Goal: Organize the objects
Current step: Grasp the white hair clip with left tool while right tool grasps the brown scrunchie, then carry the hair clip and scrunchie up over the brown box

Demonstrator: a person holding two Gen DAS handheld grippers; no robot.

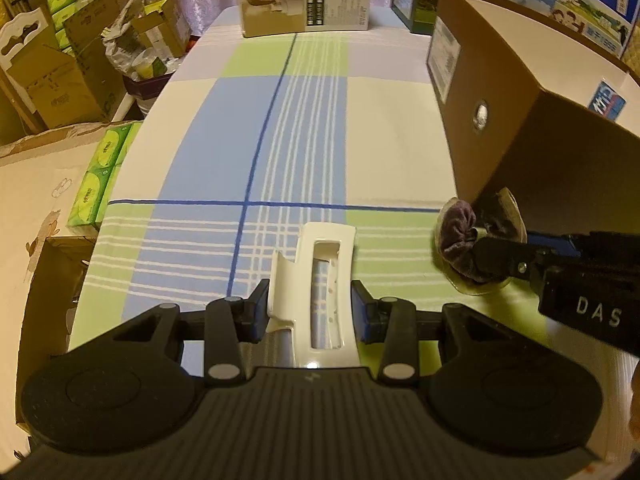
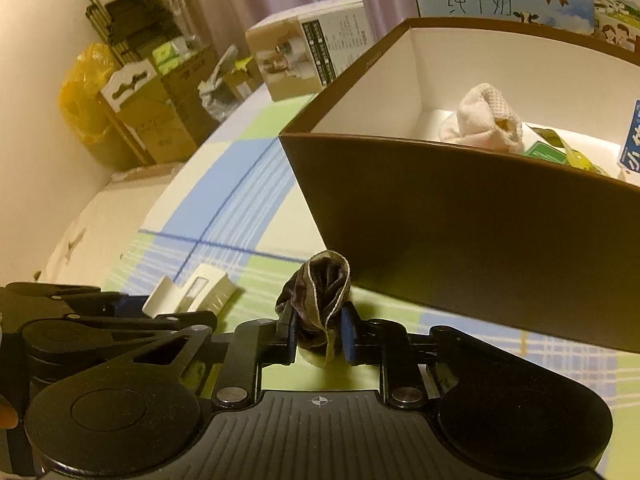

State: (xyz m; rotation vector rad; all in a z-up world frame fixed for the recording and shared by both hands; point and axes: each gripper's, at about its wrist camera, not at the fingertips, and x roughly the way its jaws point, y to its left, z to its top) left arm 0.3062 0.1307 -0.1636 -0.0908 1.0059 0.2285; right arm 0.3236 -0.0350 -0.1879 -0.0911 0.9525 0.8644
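Plaid tablecloth (image 1: pixel 384 128) | brown box (image 2: pixel 460 240) | stacked cartons (image 1: pixel 60 92) left

The left wrist view looks low and forward over the checked cloth (image 1: pixel 304 128), the brown box (image 1: pixel 520 120) at its right edge. The right wrist view sits close to that box (image 2: pixel 460 240), tilted up, seeing over its rim. Both share the cloth, the box, and the white clip (image 1: pixel 316 280) (image 2: pixel 192 292).

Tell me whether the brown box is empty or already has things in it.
Not empty. The brown box is open-topped, and a cream cloth bundle plus small packets lie inside.
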